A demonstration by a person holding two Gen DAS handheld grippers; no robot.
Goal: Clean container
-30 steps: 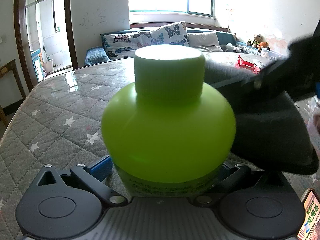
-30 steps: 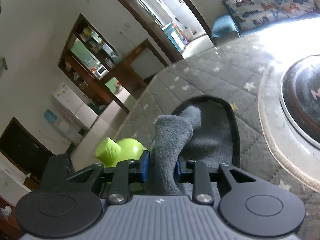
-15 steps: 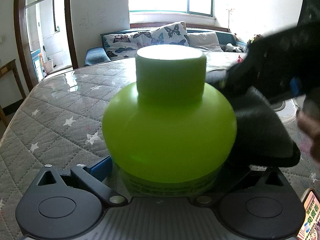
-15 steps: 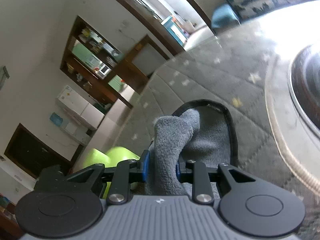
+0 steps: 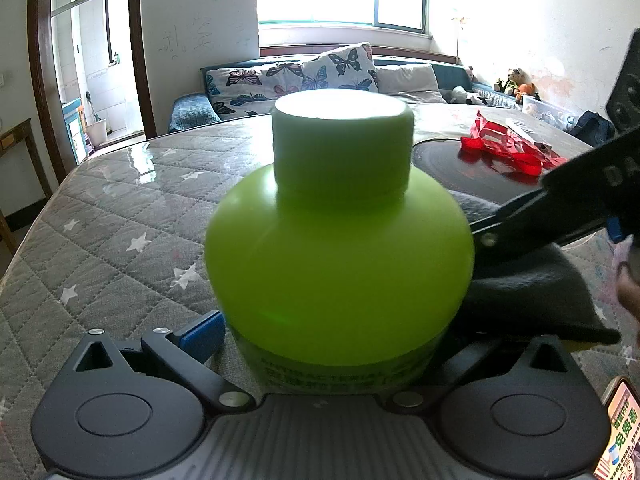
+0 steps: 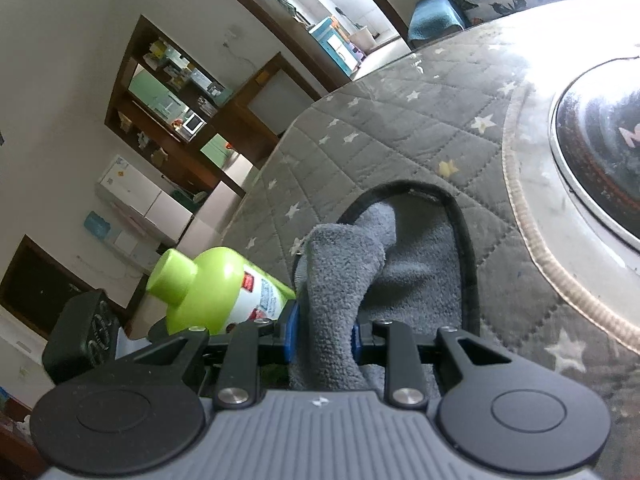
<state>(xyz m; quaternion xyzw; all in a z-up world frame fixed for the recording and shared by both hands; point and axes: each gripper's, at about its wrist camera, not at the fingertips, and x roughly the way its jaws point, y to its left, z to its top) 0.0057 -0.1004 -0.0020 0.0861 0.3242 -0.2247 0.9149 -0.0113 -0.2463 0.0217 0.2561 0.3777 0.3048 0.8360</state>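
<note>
Your left tool point(image 5: 340, 344) is pinching the green bottle point(image 5: 340, 256) low on its body, just under the bulge, with a blue pad point(image 5: 202, 336) pressed to its left side; the right pad is hidden behind the bottle and the cloth; the bottle stands upright in the left wrist view with its pale green cap point(image 5: 342, 152) on, and it fills the middle of that view above the quilted grey star-patterned cover of the worktop point(image 5: 120, 216).

Your right tool point(image 6: 322, 338) is pressed together on a fold of the grey cloth point(image 6: 344, 280); the rest of the cloth, with its dark bound edge, hangs forward and lies against the worktop cover; in the left wrist view the cloth point(image 5: 532, 300) sits touching the bottle's right side, with the right tool's dark arm point(image 5: 560, 220) reaching in above it.

From the right wrist view the bottle point(image 6: 216, 284) shows just beside the cloth, its white label facing the camera; a round dark glass plate point(image 6: 600, 152) is set in the worktop further off; a red wrapper point(image 5: 508, 146) lies on it.
</note>
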